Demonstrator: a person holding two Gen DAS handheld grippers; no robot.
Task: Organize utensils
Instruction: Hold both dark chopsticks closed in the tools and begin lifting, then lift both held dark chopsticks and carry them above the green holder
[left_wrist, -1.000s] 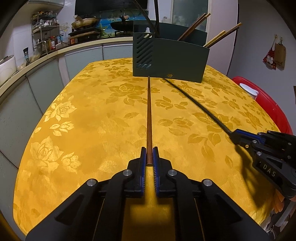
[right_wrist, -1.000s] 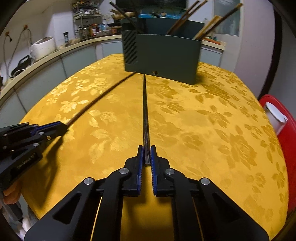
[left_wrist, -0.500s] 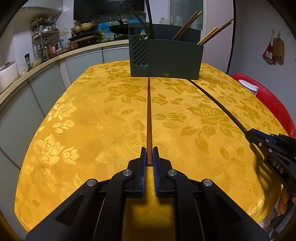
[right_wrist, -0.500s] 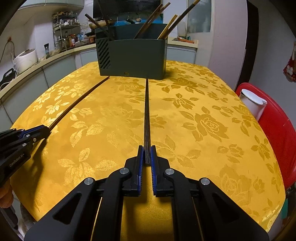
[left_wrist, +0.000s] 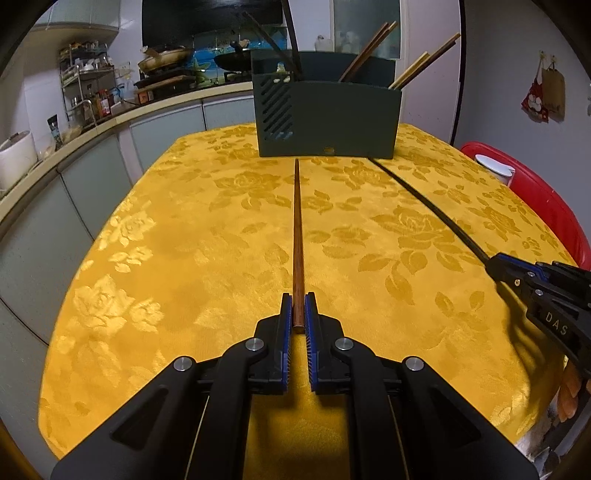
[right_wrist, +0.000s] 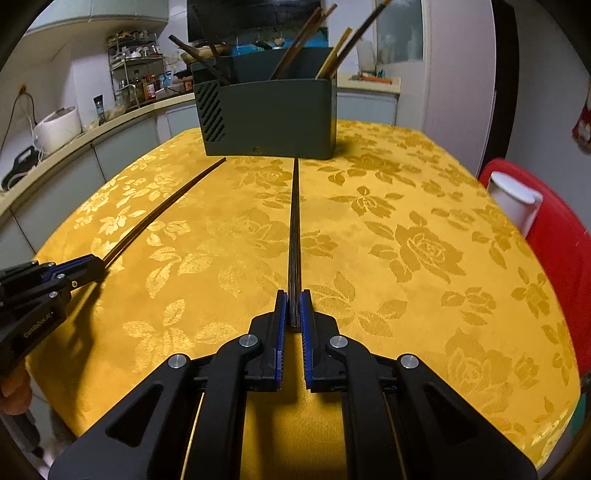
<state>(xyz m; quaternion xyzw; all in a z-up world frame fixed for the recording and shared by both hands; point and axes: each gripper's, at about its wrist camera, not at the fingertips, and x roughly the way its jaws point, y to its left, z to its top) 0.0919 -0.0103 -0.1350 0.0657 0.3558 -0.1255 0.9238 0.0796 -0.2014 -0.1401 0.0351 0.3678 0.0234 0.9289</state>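
You've got warm indoor light from above, and the yellow tablecloth (left_wrist: 207, 229) glows evenly without harsh glare. Soft shadows pool under your right gripper (left_wrist: 496, 264) (they're darkest near the table's right edge). Fisheye bending curves the counter (left_wrist: 110, 122), the corners go black, and focus stays sharp.

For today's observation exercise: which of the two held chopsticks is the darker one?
The chopstick in the right gripper: the black chopstick, whereas the left gripper holds a reddish-brown chopstick.

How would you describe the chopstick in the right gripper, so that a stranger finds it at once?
Look at the yellow floral tablecloth before the dark green holder. The right gripper pinches a blackish chopstick; the left gripper's chopstick is reddish brown.
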